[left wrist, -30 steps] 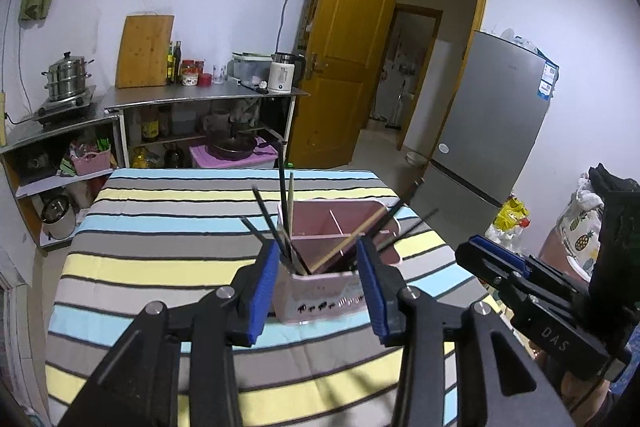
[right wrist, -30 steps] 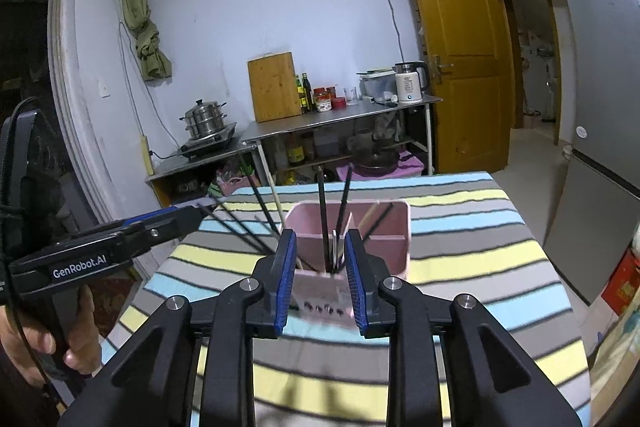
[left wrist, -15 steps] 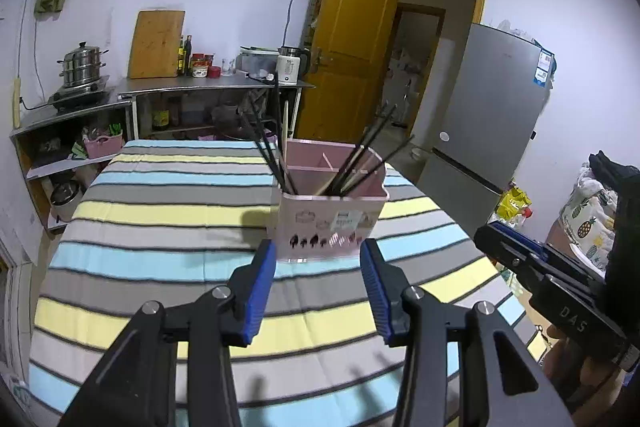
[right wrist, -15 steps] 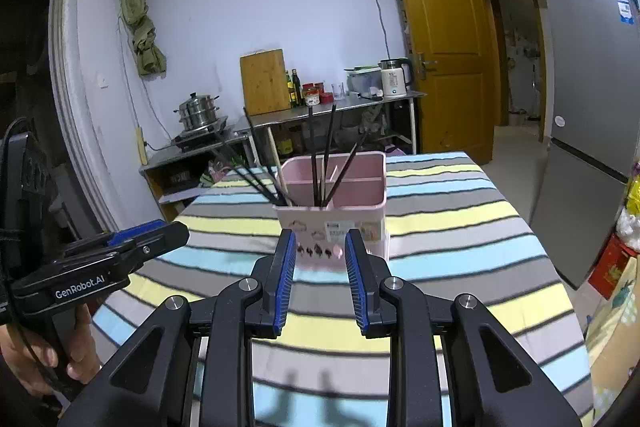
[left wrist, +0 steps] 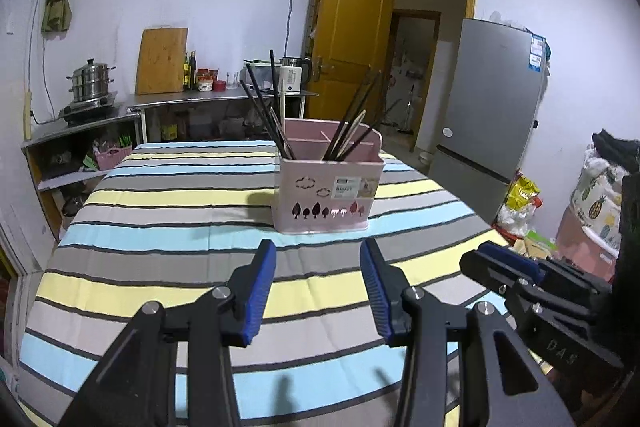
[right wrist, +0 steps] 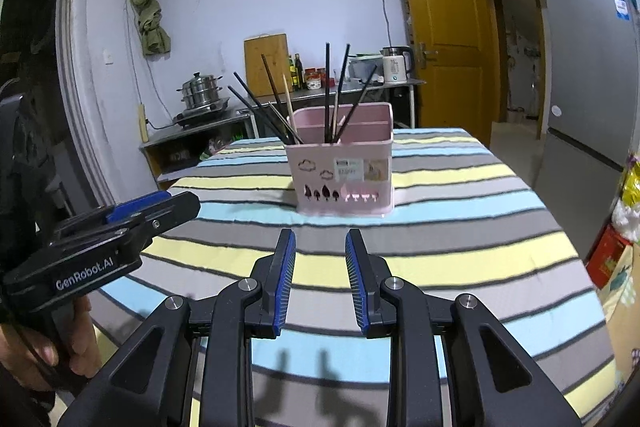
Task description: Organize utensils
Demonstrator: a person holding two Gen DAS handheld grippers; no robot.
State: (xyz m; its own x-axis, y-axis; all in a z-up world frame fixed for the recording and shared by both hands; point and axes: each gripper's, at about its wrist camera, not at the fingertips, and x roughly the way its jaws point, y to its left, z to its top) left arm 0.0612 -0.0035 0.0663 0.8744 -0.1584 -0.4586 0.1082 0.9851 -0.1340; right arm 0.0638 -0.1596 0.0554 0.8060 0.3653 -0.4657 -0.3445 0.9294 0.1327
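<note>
Both grippers, left and right, have backed off one pink caddy (two chopstick bunches); jaws open, empty.

Home kitchen, steamer pot, fridge, cutting board

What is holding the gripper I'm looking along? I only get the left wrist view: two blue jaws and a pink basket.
Observer: A person's hand grips the handle of the left gripper, low at the left edge of the right wrist view.
Operator: Is the other gripper carrying anything?
Observer: No. The right gripper has open jaws with nothing between them, short of the pink basket.
Operator: Any writing on mine?
Observer: Yes, GenRobot.AI on its side.
</note>
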